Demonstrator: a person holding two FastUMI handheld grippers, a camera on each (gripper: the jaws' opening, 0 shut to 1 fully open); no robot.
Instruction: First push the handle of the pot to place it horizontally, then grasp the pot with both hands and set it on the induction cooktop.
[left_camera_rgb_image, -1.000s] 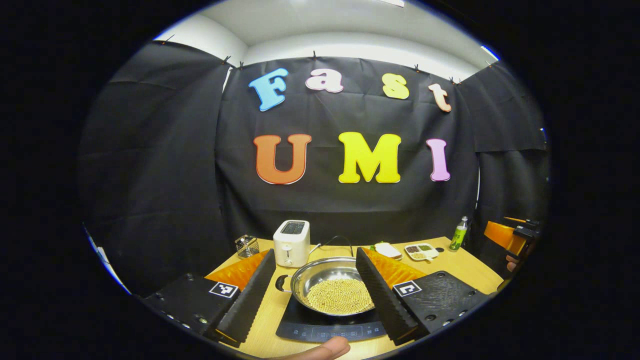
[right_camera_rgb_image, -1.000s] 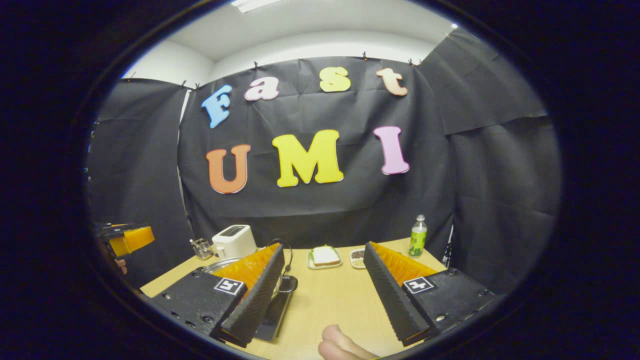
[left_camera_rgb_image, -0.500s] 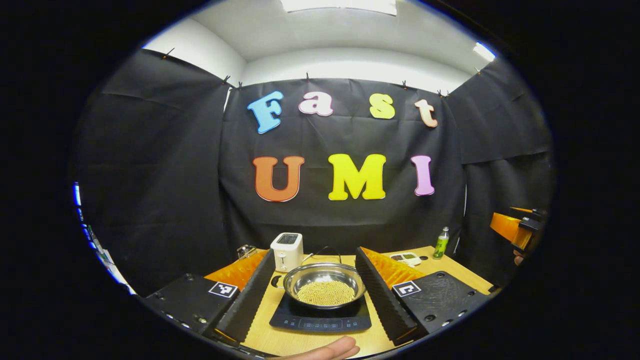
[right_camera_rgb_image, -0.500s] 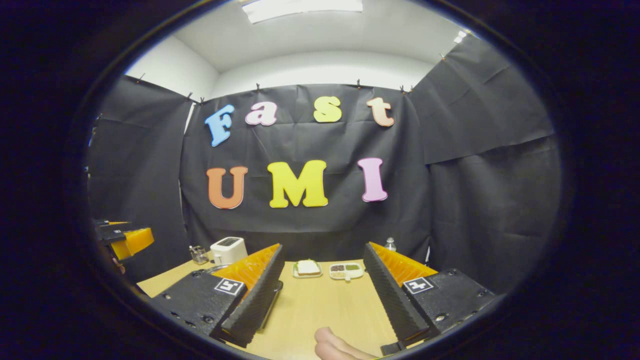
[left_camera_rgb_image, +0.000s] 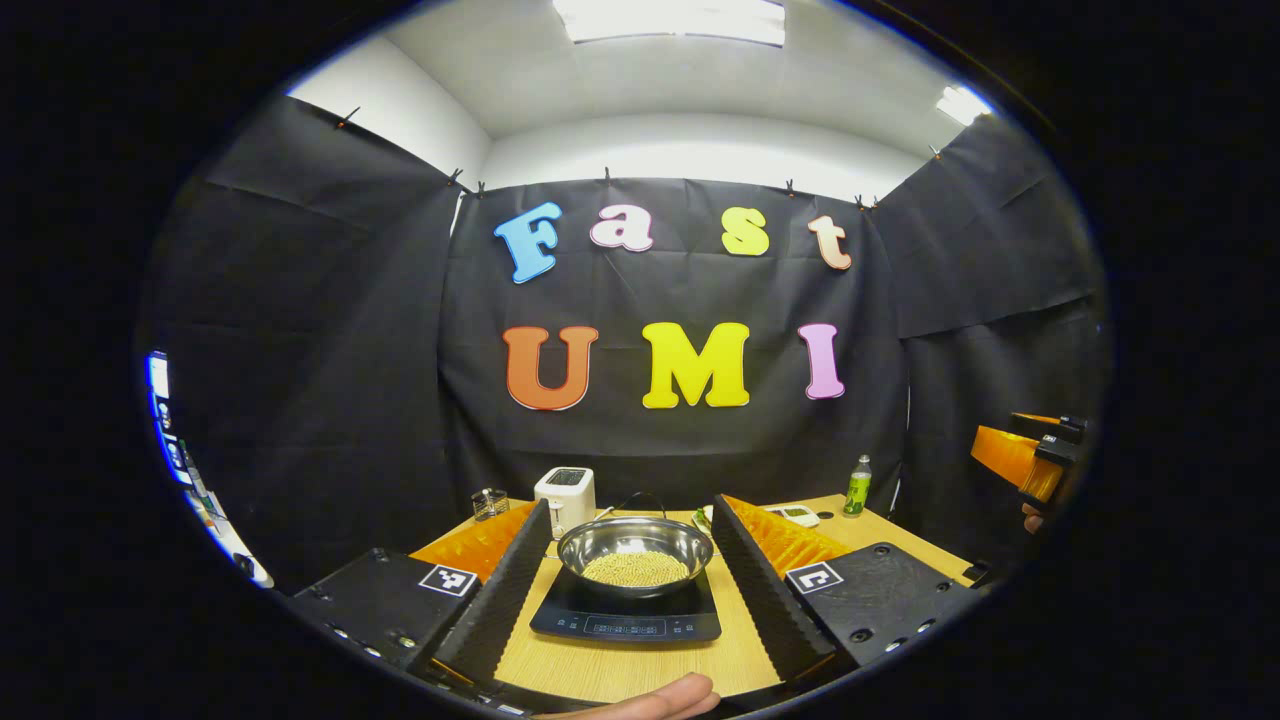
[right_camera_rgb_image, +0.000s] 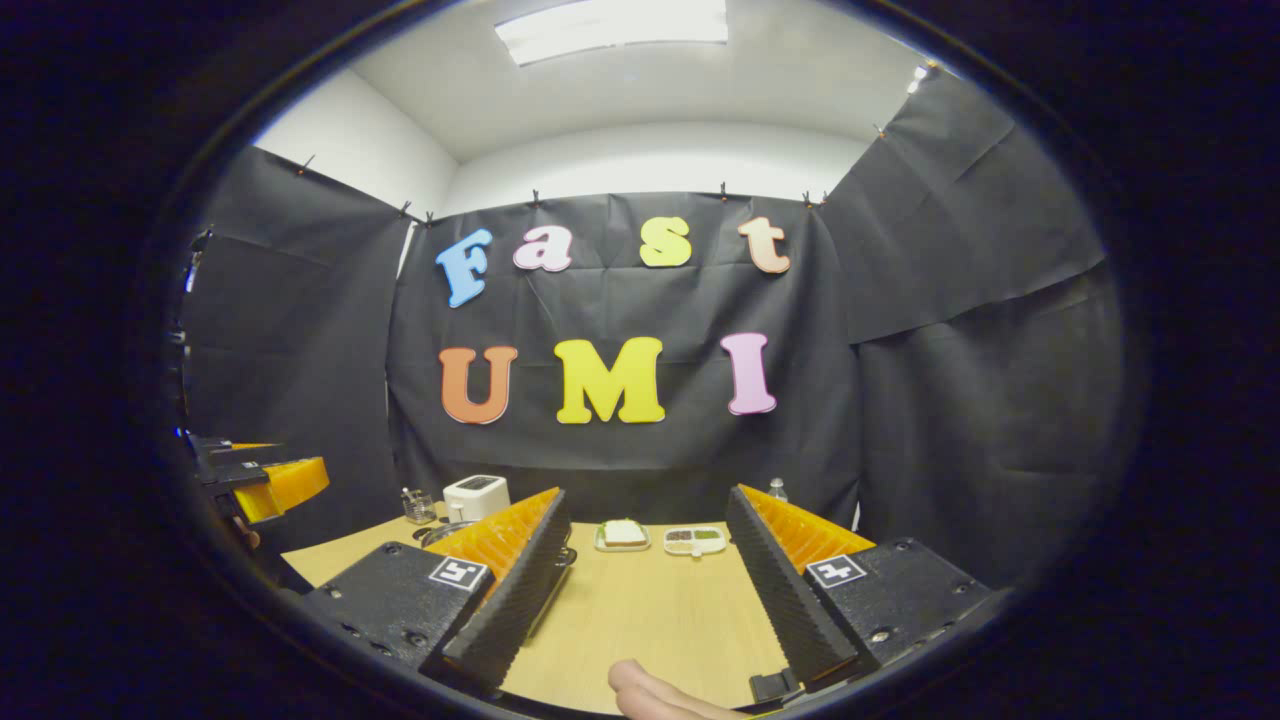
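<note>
Pot (left_camera_rgb_image: 634, 548) w/ beans sits on cooktop (left_camera_rgb_image: 628, 616), centred btwn spread fingers of left gripper (left_camera_rgb_image: 620, 590). Right gripper (right_camera_rgb_image: 640, 590) also released, over table (right_camera_rgb_image: 640, 610); toaster (left_camera_rgb_image: 565, 493) prob. behind pot.

A mock kitchen staged in a cloth-walled booth: a wooden worktop (left_camera_rgb_image: 640, 672) carries an induction cooktop (left_camera_rgb_image: 626, 616) at 6 o'clock, with a toaster (left_camera_rgb_image: 565, 495) toward 11 o'clock behind it.

The right gripper (right_camera_rgb_image: 640, 590) hangs over the wooden table (right_camera_rgb_image: 640, 610), its fingers spread wide with nothing between them. Toward the table's far edge sit a plate with a sandwich (right_camera_rgb_image: 622, 535) and a divided dish (right_camera_rgb_image: 694, 540). A white toaster (right_camera_rgb_image: 476, 496) stands at the far left corner.
</note>
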